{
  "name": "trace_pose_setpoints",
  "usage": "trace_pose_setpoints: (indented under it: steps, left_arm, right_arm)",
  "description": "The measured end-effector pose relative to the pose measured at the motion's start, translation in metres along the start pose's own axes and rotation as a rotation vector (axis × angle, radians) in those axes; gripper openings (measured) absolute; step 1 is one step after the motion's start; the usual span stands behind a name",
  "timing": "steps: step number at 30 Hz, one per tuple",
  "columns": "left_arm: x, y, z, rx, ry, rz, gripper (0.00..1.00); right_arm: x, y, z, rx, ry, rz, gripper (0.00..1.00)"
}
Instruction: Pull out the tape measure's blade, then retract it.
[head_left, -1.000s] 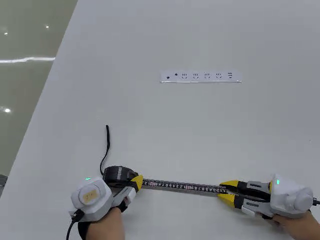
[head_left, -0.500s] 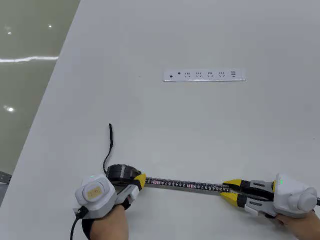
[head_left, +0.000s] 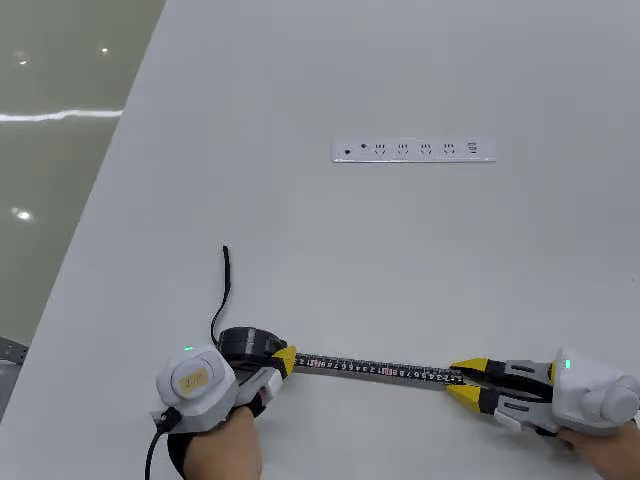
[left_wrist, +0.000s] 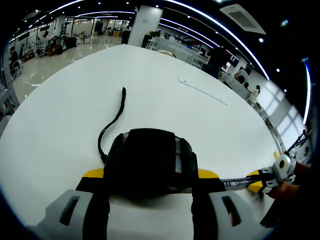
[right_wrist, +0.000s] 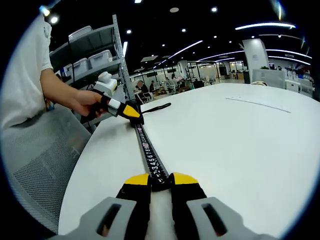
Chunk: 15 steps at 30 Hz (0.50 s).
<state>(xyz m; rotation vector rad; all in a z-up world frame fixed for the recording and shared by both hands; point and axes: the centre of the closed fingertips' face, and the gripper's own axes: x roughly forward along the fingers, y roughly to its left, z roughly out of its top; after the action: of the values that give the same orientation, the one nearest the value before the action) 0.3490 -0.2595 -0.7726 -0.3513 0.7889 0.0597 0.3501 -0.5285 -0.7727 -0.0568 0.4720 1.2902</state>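
Sitting at seven o'clock on the white bench (head_left: 330, 240), the tape measure (head_left: 246, 346) is being held by the left gripper (left_wrist: 150, 173), its fingers (left_wrist: 93, 173) closing on the black case. The blade (head_left: 370, 369) is stretching toward three o'clock, where the right gripper (head_left: 466, 372) is pinching its tip with closed fingers. A power strip (head_left: 413, 150) is lying near one o'clock.

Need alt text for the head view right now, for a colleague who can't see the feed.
On a white table, the left gripper clamps the black tape measure case while the right gripper pinches the end of its blade, drawn out flat between them. The case's black strap trails away up the table, and a white power strip lies farther back.
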Motion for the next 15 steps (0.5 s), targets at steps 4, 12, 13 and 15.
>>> trace_pose_setpoints:
  steps: [4,12,13,15]
  left_arm:
    - [0.000,0.000,0.000,0.006,-0.004,0.000,0.64]
    - [0.000,0.001,0.000,0.009,-0.002,-0.002,0.64]
    - [0.001,0.001,-0.001,0.008,-0.002,-0.002,0.64]
    - [0.000,0.001,-0.001,0.008,0.000,-0.002,0.64]
  right_arm:
    - [0.006,0.003,0.002,-0.011,0.000,0.007,0.14]
    - [0.021,0.008,0.007,-0.022,-0.002,0.023,0.14]
    - [0.021,0.008,0.007,-0.024,-0.002,0.024,0.14]
    - [0.023,0.008,0.007,-0.026,-0.003,0.027,0.14]
